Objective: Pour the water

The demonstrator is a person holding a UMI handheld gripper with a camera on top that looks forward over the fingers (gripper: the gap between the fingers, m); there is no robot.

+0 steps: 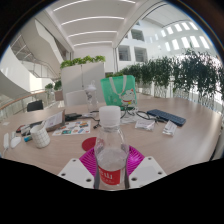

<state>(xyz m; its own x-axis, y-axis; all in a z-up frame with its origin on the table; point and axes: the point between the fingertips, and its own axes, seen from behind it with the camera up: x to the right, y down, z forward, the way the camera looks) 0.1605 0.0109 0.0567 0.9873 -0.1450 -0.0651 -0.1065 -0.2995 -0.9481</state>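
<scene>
Clear bottle (110, 150), white cap, red label, gripper (111, 172) clamped

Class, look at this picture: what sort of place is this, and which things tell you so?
Probably an office atrium or lobby: a cluttered table, a hedge of plants behind it, and long ceiling lights. The jaws grip a water bottle.

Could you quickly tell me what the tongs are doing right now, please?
Tongs: shut on the water bottle, holding it upright between the pink pads.
</scene>
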